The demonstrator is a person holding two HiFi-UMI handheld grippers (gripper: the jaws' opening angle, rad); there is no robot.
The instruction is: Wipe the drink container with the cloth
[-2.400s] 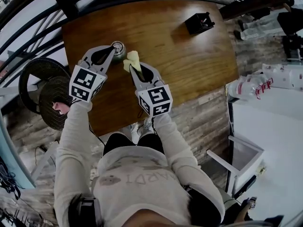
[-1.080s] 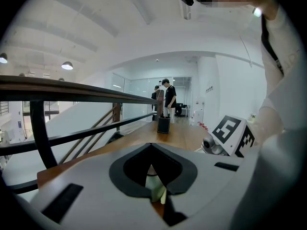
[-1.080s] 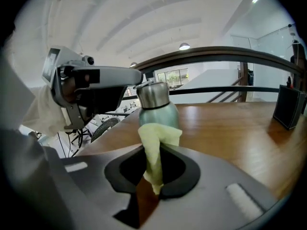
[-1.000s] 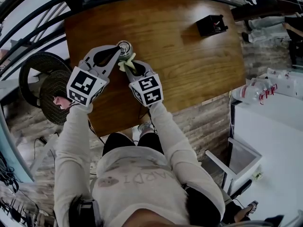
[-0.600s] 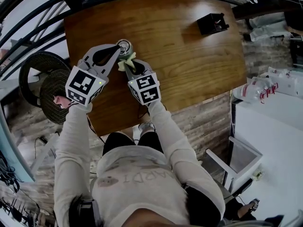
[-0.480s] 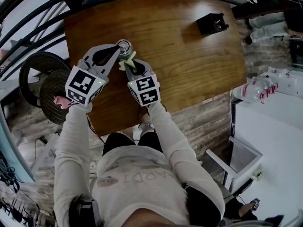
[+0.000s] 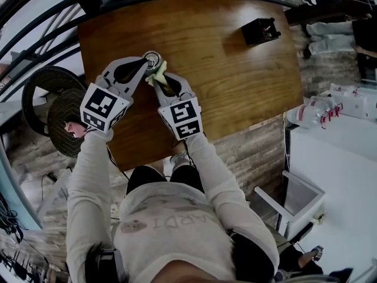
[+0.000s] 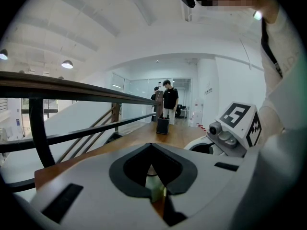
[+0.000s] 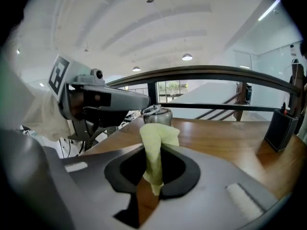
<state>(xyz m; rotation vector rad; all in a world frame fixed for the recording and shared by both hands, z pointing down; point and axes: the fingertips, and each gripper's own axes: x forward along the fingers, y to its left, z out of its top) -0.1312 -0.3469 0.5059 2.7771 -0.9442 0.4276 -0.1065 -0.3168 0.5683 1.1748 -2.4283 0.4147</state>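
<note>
Both grippers at the drink container, on the near left of the wooden table.

The left gripper [image 7: 146, 64] has its jaws drawn in on the drink container [image 7: 152, 59]. The grip appears to be at the upper body, though its own view shows only a pale sliver between the jaws. The right gripper [image 7: 160, 82] is clamped on the yellow-green cloth [image 7: 156, 74], which stands up out of its jaws. The container stands upright just ahead of the right gripper's tips, with the cloth's free end just beside it. The table [image 7: 224, 69] lies under both.

Likely office, glass partitions [image 8: 139, 87], stair railing [image 8: 72, 86]
</note>
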